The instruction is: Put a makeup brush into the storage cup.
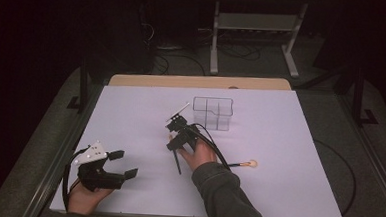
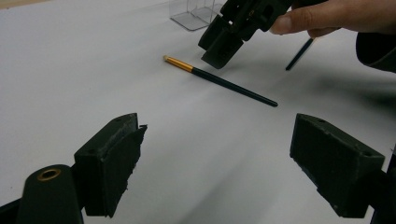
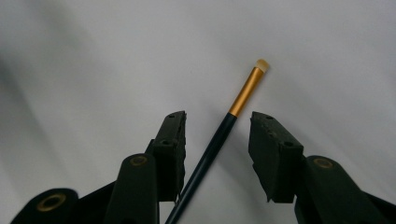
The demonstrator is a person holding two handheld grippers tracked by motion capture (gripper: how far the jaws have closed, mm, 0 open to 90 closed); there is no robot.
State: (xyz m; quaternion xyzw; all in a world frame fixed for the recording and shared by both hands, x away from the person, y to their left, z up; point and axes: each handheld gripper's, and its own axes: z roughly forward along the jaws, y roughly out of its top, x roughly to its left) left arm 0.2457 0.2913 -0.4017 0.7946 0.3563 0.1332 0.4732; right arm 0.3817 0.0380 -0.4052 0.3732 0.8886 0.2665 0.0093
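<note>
Lower left of the high view: left gripper (image 1: 124,165) held low over the white table (image 1: 131,110), jaws spread wide, nothing between. Left hand (image 1: 84,195) partly cut off by the bottom edge. In the left gripper view, same wide gap (image 2: 215,163), only bare table in it; lower parts of both jaws cut off by the frame.

Centre of the high view: right gripper (image 1: 175,143) pointing down at the table, right hand (image 1: 201,156) behind it, grey sleeve (image 1: 226,195) running out of the bottom edge. Jaw tips hard to make out there, dark against dark. Thin dark brush (image 1: 177,163) lies on the table under the gripper; upper end hidden by the gripper body.

Right gripper view: jaws half spread, brush (image 3: 224,135) lying between them, gold collar and pale tip just past the jaw ends toward the upper right. Handle close against the left jaw; contact not certain. Right jaw clearly apart from it. Not pinched. Handle's lower end cut off at the bottom edge.

Left gripper view, upper middle: same brush (image 2: 219,80) flat on the table, right gripper (image 2: 224,44) just above its gold end.

Upper centre of the high view: clear plastic box (image 1: 212,112) with dividers, near the gripper, faint, compartments hard to count.

Right of the hand: second brush (image 1: 241,164), pale round head, handle end hidden by the cable.
</note>
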